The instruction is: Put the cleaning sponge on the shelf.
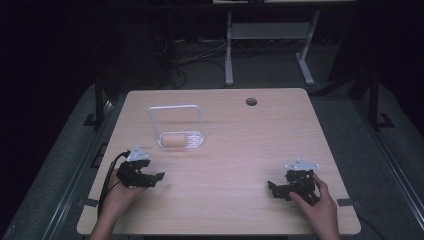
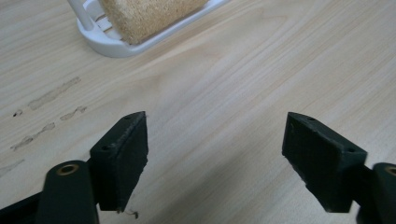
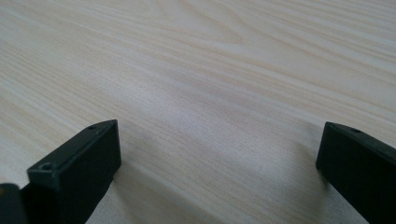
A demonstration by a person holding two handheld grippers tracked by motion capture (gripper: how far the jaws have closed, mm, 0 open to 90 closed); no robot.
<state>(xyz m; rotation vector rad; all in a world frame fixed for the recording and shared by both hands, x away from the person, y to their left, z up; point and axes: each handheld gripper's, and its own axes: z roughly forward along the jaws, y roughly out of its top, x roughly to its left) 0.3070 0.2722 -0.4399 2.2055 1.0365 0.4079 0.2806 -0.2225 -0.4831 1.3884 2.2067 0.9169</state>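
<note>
A tan sponge (image 1: 173,139) lies in a white dish (image 1: 196,141) with an upright wire frame, left of the table's middle. In the left gripper view the sponge (image 2: 144,16) and the dish (image 2: 107,44) sit at the top left, well beyond the jaws. My left gripper (image 1: 159,176) rests near the table's front left, a hand on it, and points right. Its jaws (image 2: 215,126) stand wide apart with only bare wood between them. My right gripper (image 1: 273,189), held by the other hand at the front right, is open (image 3: 219,135) over bare wood.
The light wooden table (image 1: 240,150) has a round cable hole (image 1: 251,101) near its far edge. A few faint scuff marks (image 2: 51,93) show on the wood left of the left jaws. Beyond the table stand white desk legs (image 1: 229,50) on a dark floor.
</note>
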